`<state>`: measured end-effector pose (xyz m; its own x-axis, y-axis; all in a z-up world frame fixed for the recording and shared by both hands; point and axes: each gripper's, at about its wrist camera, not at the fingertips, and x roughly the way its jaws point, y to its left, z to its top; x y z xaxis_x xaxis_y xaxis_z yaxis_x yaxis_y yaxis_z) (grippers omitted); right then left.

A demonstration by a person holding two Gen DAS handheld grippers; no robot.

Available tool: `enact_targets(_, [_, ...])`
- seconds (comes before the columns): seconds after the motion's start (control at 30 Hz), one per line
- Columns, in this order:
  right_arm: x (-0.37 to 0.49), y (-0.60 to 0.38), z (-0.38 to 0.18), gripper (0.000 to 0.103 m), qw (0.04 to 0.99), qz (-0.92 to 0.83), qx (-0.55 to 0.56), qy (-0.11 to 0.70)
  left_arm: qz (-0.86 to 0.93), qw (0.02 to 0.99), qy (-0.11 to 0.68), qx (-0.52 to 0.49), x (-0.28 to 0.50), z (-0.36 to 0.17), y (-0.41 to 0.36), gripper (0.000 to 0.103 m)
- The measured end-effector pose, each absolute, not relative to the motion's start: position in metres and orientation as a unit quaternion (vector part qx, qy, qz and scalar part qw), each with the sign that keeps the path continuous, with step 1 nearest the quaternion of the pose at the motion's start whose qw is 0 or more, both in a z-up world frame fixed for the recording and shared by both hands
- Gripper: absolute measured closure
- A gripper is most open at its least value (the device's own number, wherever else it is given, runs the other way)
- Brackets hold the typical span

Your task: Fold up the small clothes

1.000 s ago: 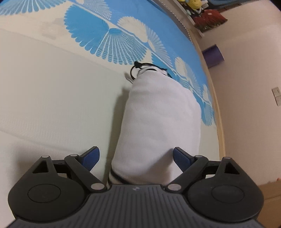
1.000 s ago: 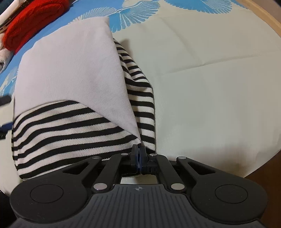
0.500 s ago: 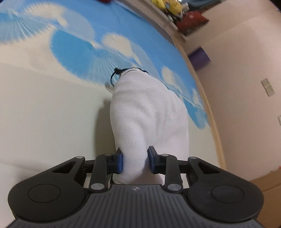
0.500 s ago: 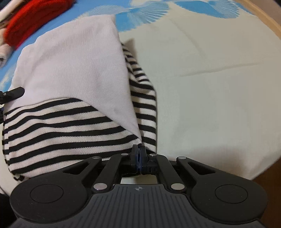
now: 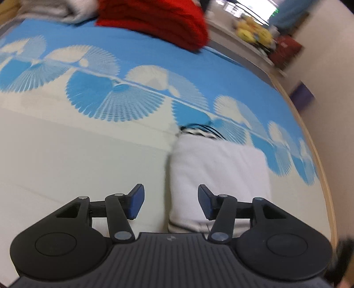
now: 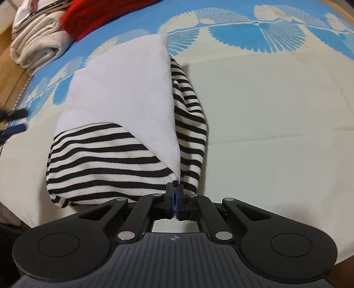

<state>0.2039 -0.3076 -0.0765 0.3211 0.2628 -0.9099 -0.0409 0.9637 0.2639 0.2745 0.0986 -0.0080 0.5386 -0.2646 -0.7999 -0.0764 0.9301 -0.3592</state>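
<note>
Left tool (image 5: 170,200): jaws have just been opening after a pinch half a second back; now moderately wide, nothing pressed between the pads. It has come up and off the garment (image 5: 218,175), whose white fold lies below and slightly right of the jaws. Judgement: left side released, fold on that edge set down.

Right tool (image 6: 176,195): jaws fully closed, clamping a corner of the striped garment (image 6: 124,141) where the white panel meets the stripes. Grip unchanged from the earlier frames. Judgement: one corner left to lay down or carry over.

Garment position: flat on the blue-and-cream bedcover (image 6: 276,106), partly folded, white layer over stripes.

Count: one garment being folded; two tools; one red folded item (image 6: 95,15); one cream stack (image 6: 37,46) beside it, possibly more than one piece, edges blurred.
</note>
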Motion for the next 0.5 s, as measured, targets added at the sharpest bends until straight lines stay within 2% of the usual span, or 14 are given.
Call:
enact_targets(0.17, [0.202, -0.302, -0.077, 0.103, 0.814, 0.079, 0.083, 0.569, -0.129, 0.867, 0.465, -0.125, 0.245, -0.002, 0.056, 0.047])
enact_targets(0.23, [0.202, -0.301, -0.074, 0.103, 0.819, 0.073, 0.081, 0.564, -0.155, 0.869, 0.457, -0.103, 0.237, -0.022, 0.034, 0.055])
enact_targets(0.27, [0.201, -0.3, -0.072, 0.103, 0.821, 0.07, 0.08, 0.561, -0.163, 0.865, 0.469, -0.077, 0.235, -0.042, 0.023, 0.056])
enact_targets(0.3, [0.201, -0.3, -0.07, 0.103, 0.823, 0.067, 0.079, 0.558, -0.147, 0.835, 0.53, -0.015, 0.24, -0.074, 0.007, 0.054])
enact_targets(0.33, [0.2, -0.3, -0.068, 0.103, 0.825, 0.063, 0.077, 0.557, -0.128, 0.818, 0.56, 0.022, 0.242, -0.094, 0.0, 0.047])
enact_targets(0.4, [0.201, -0.299, -0.069, 0.103, 0.822, 0.061, 0.079, 0.56, -0.124, 0.822, 0.555, 0.029, 0.247, -0.095, -0.007, 0.047])
enact_targets(0.5, [0.204, -0.296, -0.07, 0.103, 0.824, 0.047, 0.058, 0.562, -0.132, 0.819, 0.559, -0.011, 0.246, -0.092, 0.007, 0.047])
